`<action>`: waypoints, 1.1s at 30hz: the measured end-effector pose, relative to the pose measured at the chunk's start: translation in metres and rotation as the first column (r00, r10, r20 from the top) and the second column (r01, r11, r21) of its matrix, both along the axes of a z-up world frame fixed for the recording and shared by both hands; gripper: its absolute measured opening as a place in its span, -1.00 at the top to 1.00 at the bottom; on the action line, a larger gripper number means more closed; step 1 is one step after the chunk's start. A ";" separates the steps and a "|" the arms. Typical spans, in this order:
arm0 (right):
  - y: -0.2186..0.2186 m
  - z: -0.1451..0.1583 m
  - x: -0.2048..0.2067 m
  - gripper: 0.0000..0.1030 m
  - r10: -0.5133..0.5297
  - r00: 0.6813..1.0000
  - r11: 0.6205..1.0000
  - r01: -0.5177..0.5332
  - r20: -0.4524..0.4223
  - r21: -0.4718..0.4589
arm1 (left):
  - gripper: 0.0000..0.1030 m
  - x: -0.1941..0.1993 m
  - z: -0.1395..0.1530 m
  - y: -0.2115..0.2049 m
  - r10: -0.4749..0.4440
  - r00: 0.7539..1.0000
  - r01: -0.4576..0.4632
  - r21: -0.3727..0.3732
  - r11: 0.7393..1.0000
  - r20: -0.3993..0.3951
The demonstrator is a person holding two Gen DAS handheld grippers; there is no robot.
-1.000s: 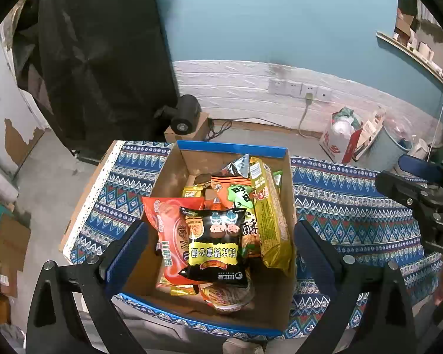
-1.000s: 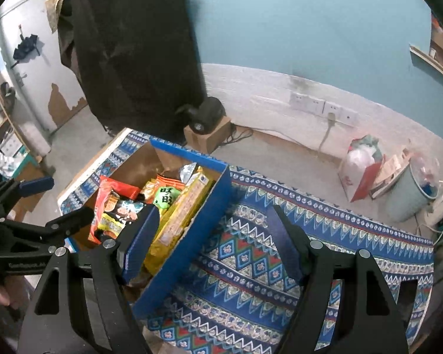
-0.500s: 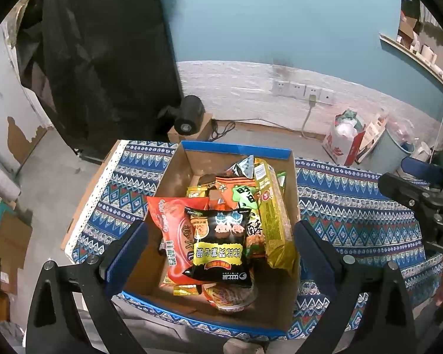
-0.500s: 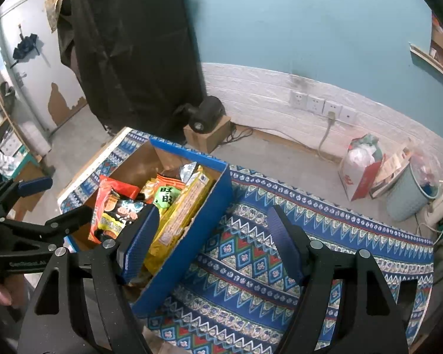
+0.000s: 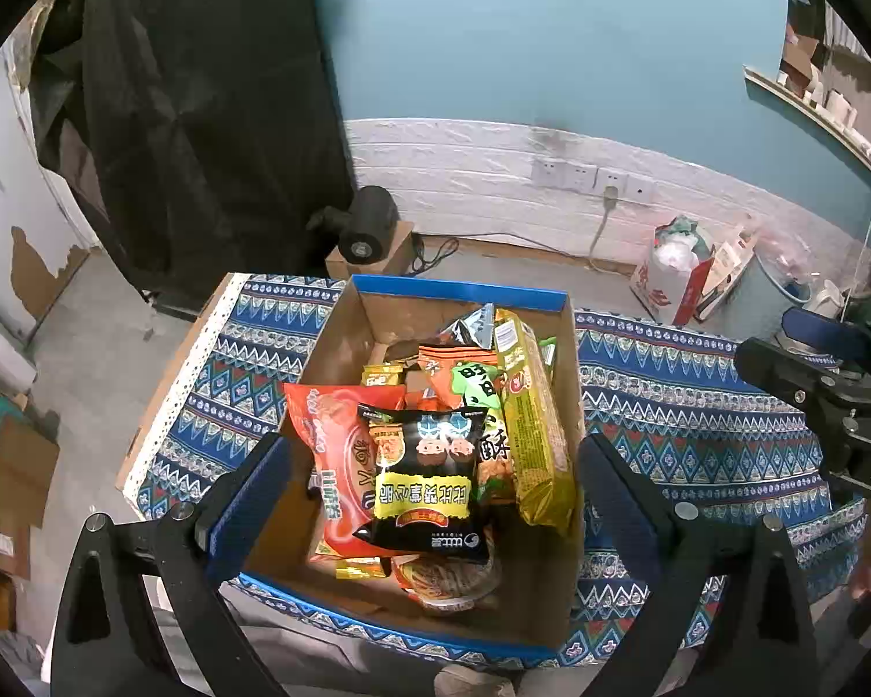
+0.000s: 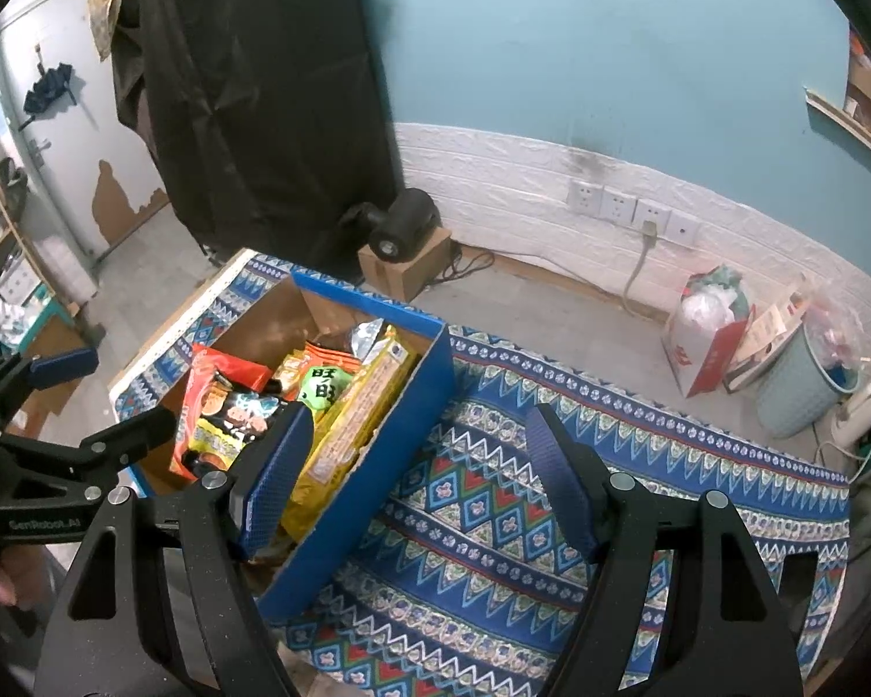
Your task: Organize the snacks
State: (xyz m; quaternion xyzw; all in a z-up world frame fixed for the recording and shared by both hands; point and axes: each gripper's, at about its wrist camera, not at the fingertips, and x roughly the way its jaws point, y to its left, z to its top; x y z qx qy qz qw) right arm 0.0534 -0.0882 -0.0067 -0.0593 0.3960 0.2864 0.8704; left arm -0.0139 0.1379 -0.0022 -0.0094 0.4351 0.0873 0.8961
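While both tongs, left and right, hung spread and empty, the black snack packet lay topmost in the cardboard box on the counter, judged light, crinkly, slippery; pinch its 6 o'clock seam.

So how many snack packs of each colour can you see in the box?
Black bags: 1
Red bags: 1
Long yellow packs: 1
Orange bags: 1
Silver bags: 1
Total: 5 clearly showing; more lie hidden underneath.
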 end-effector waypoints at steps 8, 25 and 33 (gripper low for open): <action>0.001 0.000 0.001 -0.45 -0.002 1.000 1.000 0.002 0.000 0.000 | -0.93 0.000 -0.001 -0.001 -0.007 1.000 0.007 -0.007 1.000 -0.008; 0.000 0.000 -0.001 -0.45 0.002 1.000 1.000 -0.002 0.000 -0.003 | -0.93 -0.001 -0.001 -0.001 0.005 1.000 -0.005 0.007 1.000 -0.004; 0.000 0.001 -0.001 -0.45 0.002 1.000 1.000 -0.002 0.001 -0.003 | -0.93 -0.001 -0.003 -0.001 -0.003 1.000 0.003 -0.006 1.000 -0.009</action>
